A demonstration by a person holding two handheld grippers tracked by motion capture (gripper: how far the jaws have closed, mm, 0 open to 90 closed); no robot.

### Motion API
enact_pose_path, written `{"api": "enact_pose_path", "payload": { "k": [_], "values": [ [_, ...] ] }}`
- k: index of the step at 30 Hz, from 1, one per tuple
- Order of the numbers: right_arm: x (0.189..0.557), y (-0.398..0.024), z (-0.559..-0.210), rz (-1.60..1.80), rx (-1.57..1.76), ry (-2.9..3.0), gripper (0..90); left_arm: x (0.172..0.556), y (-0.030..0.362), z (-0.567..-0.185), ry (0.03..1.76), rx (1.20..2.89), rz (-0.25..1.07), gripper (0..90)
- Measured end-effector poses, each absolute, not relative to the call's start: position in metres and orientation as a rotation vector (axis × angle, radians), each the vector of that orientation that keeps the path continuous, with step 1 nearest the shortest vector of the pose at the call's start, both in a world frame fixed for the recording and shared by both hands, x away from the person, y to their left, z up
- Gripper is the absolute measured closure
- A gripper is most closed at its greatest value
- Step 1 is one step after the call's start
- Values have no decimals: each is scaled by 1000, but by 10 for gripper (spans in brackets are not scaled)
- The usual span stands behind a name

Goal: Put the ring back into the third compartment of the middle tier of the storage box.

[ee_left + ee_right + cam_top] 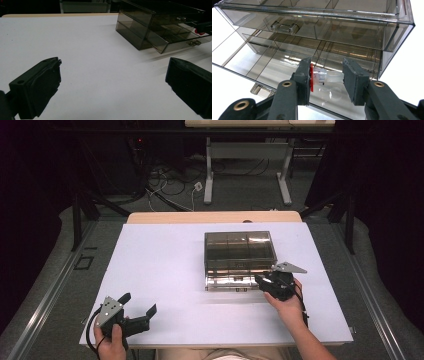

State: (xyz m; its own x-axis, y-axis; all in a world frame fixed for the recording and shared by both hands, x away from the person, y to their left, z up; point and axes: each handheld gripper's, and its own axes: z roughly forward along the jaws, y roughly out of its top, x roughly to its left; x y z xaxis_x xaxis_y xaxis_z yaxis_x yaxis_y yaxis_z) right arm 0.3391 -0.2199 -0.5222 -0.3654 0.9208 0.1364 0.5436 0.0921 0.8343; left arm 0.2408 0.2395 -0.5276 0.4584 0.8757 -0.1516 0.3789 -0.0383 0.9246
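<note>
The table (165, 270) is being covered by a flat, matte white sheet, with a strip of pale wood showing along its far edge. Wide bare room is being left to the left of the box (240, 251) and along the near edge; to the right of the box only a narrower strip is left before the sheet's edge.

The box, a smoky transparent plastic cabinet with hard square edges and glossy faces, is being kept on the far right part of the sheet. Its lower drawer (262, 62) is being held pulled out toward the near edge, with thin clear partitions dividing it into compartments; the upper drawer (312, 27) is being kept pushed in, a small clear handle (284, 27) showing on its front.

The left gripper (137, 306), black and blocky, is being held well to the left of the box at the near edge, its jaws being kept wide apart over bare sheet with nothing between them.

The right gripper (325, 76) is being held just at the box's near right corner, over the open drawer, its jaws being clamped on the vial (329, 76). The vial, a small clear plastic cylinder with a red cap at one end, is being gripped lengthwise just above the drawer's right compartment.
</note>
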Motion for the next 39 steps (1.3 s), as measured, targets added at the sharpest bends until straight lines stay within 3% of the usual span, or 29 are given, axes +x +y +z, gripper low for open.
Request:
{"api": "enact_pose_path", "payload": {
  "k": [20, 32, 39],
  "values": [
    [339, -223, -523, 1203, 1450, 1945, 545, 243, 238, -528, 1105, 1642, 576, 0],
    [337, -225, -521, 1220, 1447, 1926, 449, 243, 237, -528, 1104, 1639, 571, 0],
    [336, -225, -518, 1250, 1441, 1935, 325, 243, 237, -528, 1106, 1637, 570, 0]
  ]
}}
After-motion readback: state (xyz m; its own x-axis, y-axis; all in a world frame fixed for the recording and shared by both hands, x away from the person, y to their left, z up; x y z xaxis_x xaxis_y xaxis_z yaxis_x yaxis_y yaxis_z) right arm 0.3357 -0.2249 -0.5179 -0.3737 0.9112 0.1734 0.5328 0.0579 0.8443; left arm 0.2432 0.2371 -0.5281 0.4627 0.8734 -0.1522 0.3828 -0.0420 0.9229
